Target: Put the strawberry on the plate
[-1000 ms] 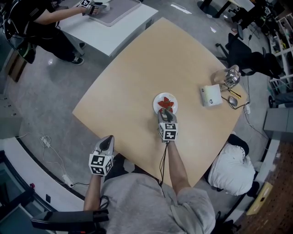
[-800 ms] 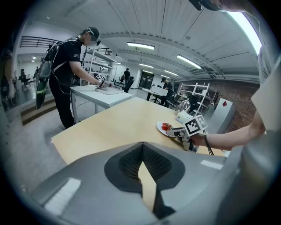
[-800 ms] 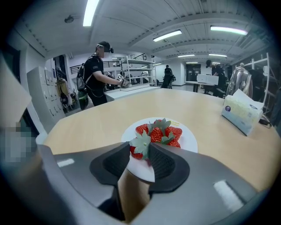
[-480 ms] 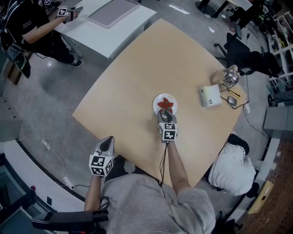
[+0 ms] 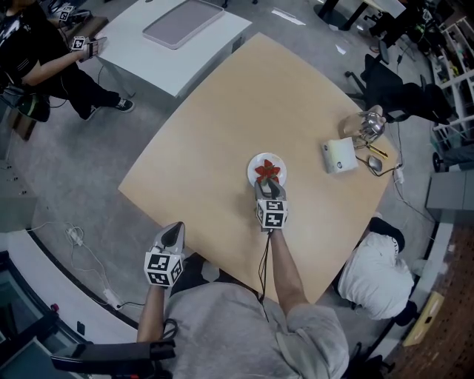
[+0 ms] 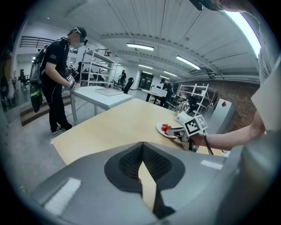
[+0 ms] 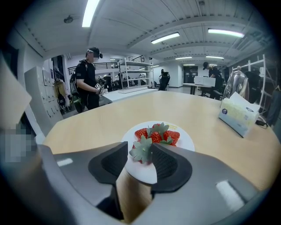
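Right gripper (image 7: 140,148) over the near rim of the white plate (image 7: 185,139), centre of the head view; jaws apart, just been opening; one strawberry (image 7: 139,153), green calyx towards the camera, lies between the two pads on the plate's near edge; a gap shows on the left pad's side, and on the right the calyx sits just beside the pad or touches it, cannot tell which.

More strawberries (image 7: 158,135) grouped on the plate just beyond it, mid-plate.

Plate on the tan table (image 5: 215,126), towards its near side.

Left gripper (image 6: 143,145) at lower left of the head view, off the table's near-left edge, well apart from the plate; jaws together, nothing between them.

Right of the plate, near the table's right corner: a tissue box (image 5: 340,155), and a shiny jug (image 5: 368,126) just beyond it.

Upper left of the head view: white table (image 5: 167,55) with a grey tray (image 5: 185,21); a person in dark clothes (image 7: 88,81) beside it.
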Available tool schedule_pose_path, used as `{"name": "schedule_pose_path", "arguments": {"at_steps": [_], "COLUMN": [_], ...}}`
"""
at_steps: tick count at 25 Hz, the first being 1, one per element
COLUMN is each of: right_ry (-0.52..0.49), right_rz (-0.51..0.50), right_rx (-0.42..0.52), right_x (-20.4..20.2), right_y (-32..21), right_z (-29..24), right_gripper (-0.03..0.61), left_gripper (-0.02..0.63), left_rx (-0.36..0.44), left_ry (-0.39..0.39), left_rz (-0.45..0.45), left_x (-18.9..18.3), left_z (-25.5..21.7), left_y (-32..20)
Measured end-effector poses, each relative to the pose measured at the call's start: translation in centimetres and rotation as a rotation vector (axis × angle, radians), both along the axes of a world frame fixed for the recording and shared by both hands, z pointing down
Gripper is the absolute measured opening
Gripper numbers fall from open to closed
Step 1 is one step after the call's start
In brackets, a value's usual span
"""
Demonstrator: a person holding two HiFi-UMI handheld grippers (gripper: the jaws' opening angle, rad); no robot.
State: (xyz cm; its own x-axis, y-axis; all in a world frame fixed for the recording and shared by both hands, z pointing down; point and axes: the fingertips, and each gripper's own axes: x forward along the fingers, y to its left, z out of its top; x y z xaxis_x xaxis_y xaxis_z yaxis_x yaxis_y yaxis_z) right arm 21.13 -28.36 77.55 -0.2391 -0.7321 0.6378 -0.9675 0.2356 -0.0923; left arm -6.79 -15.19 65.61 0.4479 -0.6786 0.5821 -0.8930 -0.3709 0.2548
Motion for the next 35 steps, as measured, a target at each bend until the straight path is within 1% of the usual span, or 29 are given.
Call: {"name": "schedule_pose_path", "arguments": {"at_steps": [13,19,26,30,35], "right_ry": [-0.009,-0.001,0.004,0.010,-0.041], "right_rz": [0.027,0.048,0.128,0.173,0.261], "right_rx": [0.031,0.063,0.116,0.150,0.192], "right_x": [0.7,1.5,3.6,5.1,7.5], "right_y": [0.3,1.4,3.6,5.1,7.6], "right_z": [-2.0,-3.6,-6.1,-7.6,-9.8], "right_gripper": [0.183,0.152,0.098,0.078,0.059], "left_gripper": [0.019,0.020,0.020,0.020,0.020], "left_rx": [0.038,0.063,0.095,0.112,0.133], "left_ry": [0.007,0.014,0.026,0.030,0.043], "left_rz": [0.015,0.036,0.068,0.095,0.156], "left_x": [0.2,0.7,1.5,2.0,4.4], "left_z": [-1.2,-2.0,-3.1,-3.7,-4.4], "left_y": [0.0,0.1,0.2,0.1,0.3]}}
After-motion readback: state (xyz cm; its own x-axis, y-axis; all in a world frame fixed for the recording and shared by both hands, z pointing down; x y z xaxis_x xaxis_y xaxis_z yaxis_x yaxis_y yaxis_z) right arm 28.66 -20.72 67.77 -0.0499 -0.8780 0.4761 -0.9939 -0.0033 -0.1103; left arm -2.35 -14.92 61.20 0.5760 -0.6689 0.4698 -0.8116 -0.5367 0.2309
